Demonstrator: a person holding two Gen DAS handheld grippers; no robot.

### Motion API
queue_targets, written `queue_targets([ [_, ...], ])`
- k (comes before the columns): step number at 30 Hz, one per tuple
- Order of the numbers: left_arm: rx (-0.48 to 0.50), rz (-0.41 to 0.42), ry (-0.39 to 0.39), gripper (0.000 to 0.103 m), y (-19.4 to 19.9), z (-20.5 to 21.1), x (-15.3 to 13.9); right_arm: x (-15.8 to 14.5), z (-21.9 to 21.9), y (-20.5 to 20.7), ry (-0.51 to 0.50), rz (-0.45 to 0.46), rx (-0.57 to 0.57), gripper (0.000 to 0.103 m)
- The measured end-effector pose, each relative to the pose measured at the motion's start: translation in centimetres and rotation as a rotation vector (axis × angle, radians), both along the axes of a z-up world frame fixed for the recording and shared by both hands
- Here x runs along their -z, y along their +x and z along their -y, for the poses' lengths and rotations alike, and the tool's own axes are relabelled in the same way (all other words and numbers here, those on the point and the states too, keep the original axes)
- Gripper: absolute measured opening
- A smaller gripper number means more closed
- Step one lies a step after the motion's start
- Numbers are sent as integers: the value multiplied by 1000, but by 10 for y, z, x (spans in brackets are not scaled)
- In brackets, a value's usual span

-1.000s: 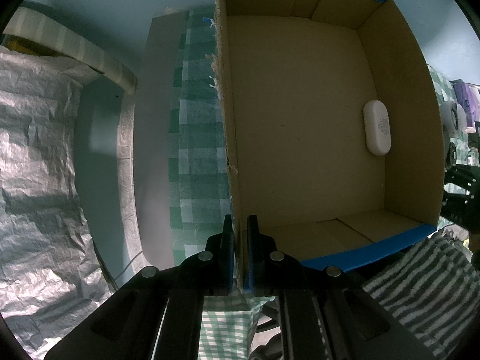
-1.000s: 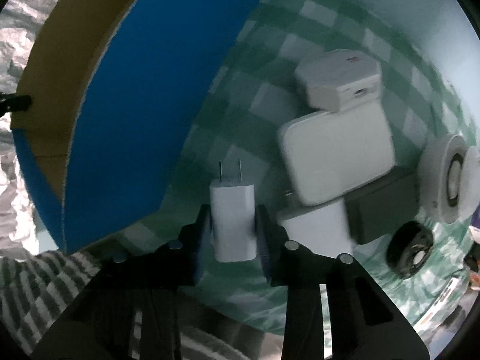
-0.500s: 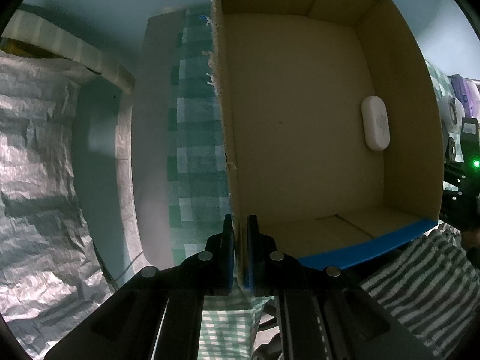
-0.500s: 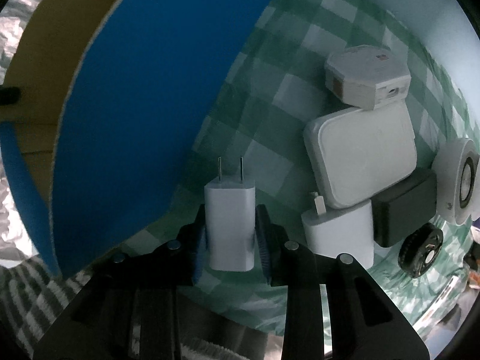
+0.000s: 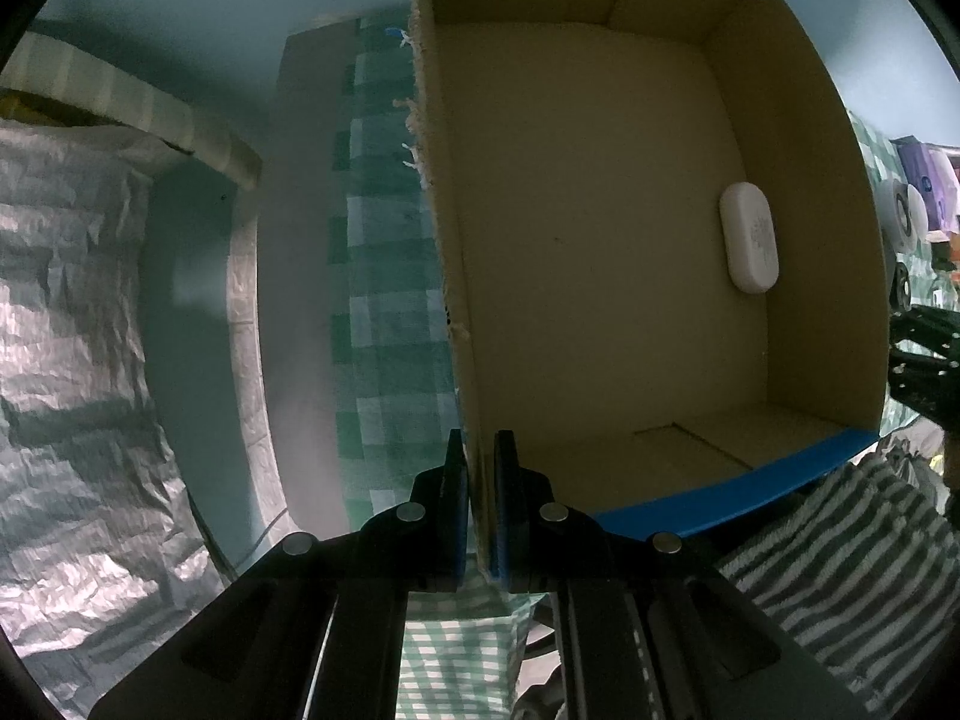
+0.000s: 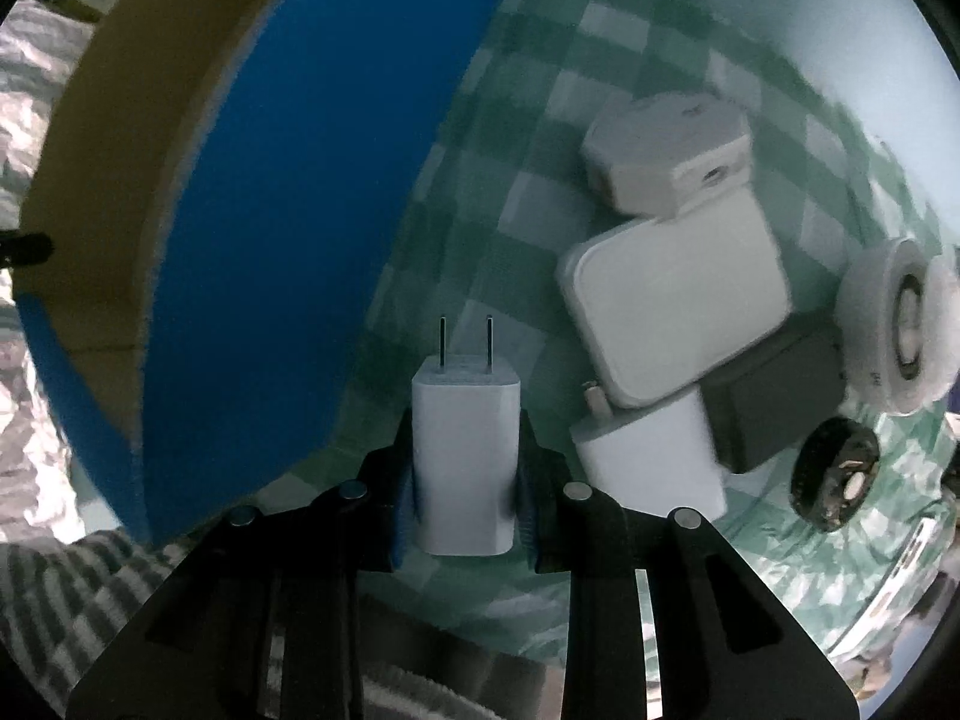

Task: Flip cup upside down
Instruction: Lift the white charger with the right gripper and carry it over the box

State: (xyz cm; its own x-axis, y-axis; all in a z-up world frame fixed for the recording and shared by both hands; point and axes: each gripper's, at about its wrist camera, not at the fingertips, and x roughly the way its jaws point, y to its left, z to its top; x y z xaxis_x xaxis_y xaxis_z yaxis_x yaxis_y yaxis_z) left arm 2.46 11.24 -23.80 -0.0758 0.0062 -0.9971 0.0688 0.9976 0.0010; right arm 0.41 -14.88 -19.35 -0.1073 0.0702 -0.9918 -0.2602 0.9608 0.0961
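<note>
Green-and-white checked cloth (image 6: 528, 192) covers the counter, with crinkled silver sheeting (image 5: 66, 360) off to one side. No cup shows in either view, so where it sits cannot be told, and the flip looks not yet begun; all of it seems left to do. What is in hand is something else: the left hand-held gripper (image 5: 480, 474) is clamped on the side wall of an open cardboard box (image 5: 600, 312) with blue outer faces, and the right hand-held gripper (image 6: 465, 468) is closed on a white plug adapter (image 6: 465, 450), prongs pointing away, just beside the box. Inside the box lies only a white oval case (image 5: 749, 237), near the far wall. More white chargers (image 6: 672, 312) lie clustered on the cloth.
</note>
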Motion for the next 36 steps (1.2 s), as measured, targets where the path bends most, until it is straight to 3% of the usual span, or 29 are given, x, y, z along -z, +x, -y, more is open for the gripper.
queue_targets([
  [12, 15, -2, -3, 7, 0, 0, -1, -68, -2, 7, 26, 62, -21, 26],
  [16, 16, -1, 0, 7, 0, 1, -1, -96, 32, -17, 39, 86, -37, 26],
  [22, 16, -1, 1, 7, 0, 1, -1, -114, -13, -10, 70, 121, -90, 26],
  [24, 15, -1, 1, 7, 0, 1, -1, -117, -26, -8, 78, 126, -123, 26],
  [36, 10, 2, 1, 7, -1, 2, -2, -57, -79, 2, 56, 54, -241, 26],
])
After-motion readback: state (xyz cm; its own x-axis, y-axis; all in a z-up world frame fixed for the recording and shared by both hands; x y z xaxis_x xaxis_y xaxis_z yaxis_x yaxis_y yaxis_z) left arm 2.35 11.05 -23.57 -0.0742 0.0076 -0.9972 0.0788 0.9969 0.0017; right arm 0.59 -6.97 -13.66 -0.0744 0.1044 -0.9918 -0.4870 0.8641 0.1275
